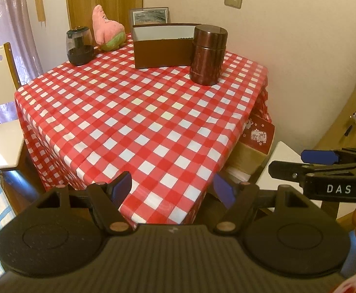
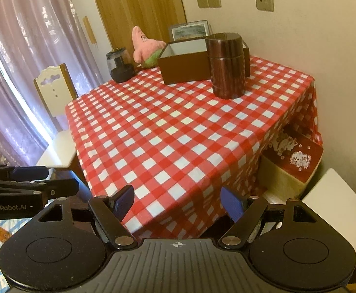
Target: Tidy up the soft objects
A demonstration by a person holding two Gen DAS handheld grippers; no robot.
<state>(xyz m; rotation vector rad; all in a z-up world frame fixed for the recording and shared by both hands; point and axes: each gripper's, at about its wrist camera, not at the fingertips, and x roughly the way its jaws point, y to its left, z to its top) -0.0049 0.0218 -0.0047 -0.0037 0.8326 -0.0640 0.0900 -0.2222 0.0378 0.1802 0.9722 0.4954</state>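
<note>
A pink and green starfish plush (image 1: 108,30) (image 2: 146,47) sits at the far left corner of the table with the red checked cloth (image 1: 134,112) (image 2: 183,131). To its right stands an open brown box (image 1: 162,46) (image 2: 185,64), its white inside bare as far as I can see. My left gripper (image 1: 173,188) hangs open over the near table corner, nothing between its blue pads. My right gripper (image 2: 178,201) is likewise open and holds nothing. Each gripper shows at the other view's edge, the right gripper (image 1: 305,162) and the left gripper (image 2: 63,179).
A brown metal canister (image 1: 208,55) (image 2: 228,66) stands in front of the box's right end. A dark jar with a clear top (image 1: 79,46) (image 2: 120,66) is left of the plush. White chairs (image 1: 1,131) (image 2: 336,202) flank the table; a framed picture (image 1: 150,15) leans on the wall.
</note>
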